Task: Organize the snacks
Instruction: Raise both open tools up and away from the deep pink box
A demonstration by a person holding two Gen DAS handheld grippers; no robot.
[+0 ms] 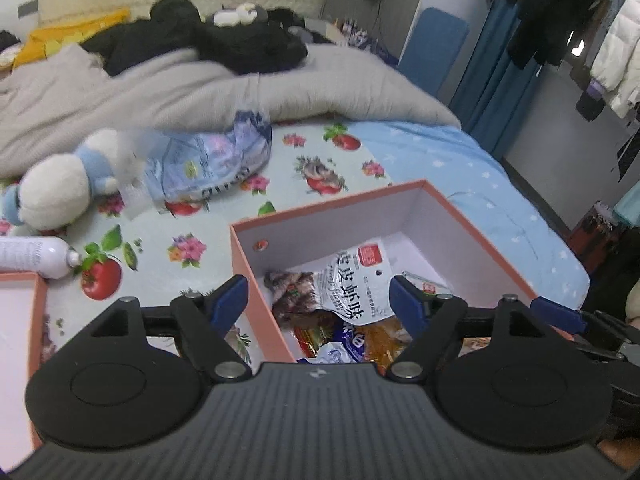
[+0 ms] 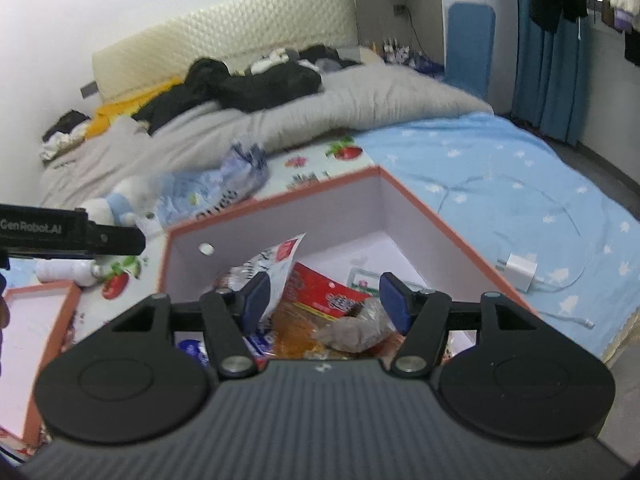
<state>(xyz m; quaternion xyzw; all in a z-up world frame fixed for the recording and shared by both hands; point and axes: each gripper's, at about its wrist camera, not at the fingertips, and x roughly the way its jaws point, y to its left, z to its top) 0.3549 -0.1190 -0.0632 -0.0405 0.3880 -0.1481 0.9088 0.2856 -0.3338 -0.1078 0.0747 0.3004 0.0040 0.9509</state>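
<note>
An orange-rimmed box (image 1: 420, 208) (image 2: 280, 232) with white walls stands on the bed and holds several snack packets. A white packet with black lettering (image 1: 352, 284) lies on top, over orange (image 1: 384, 340) and blue-white ones. My left gripper (image 1: 316, 300) is open above the box's near left corner; one finger hangs outside the wall, the other over the packets. My right gripper (image 2: 325, 302) is open above a red packet (image 2: 328, 292), an orange one (image 2: 296, 332) and a clear greyish one (image 2: 356, 328). Neither gripper's pads press on anything.
The box's lid (image 1: 20, 320) (image 2: 36, 320) lies to the left. A white spray can (image 1: 36, 258), a plush toy (image 1: 60, 188) and a crumpled blue-white bag (image 1: 208, 160) lie beyond. A white charger with cable (image 2: 518, 270) is right of the box. A grey duvet (image 2: 360, 108) is piled behind.
</note>
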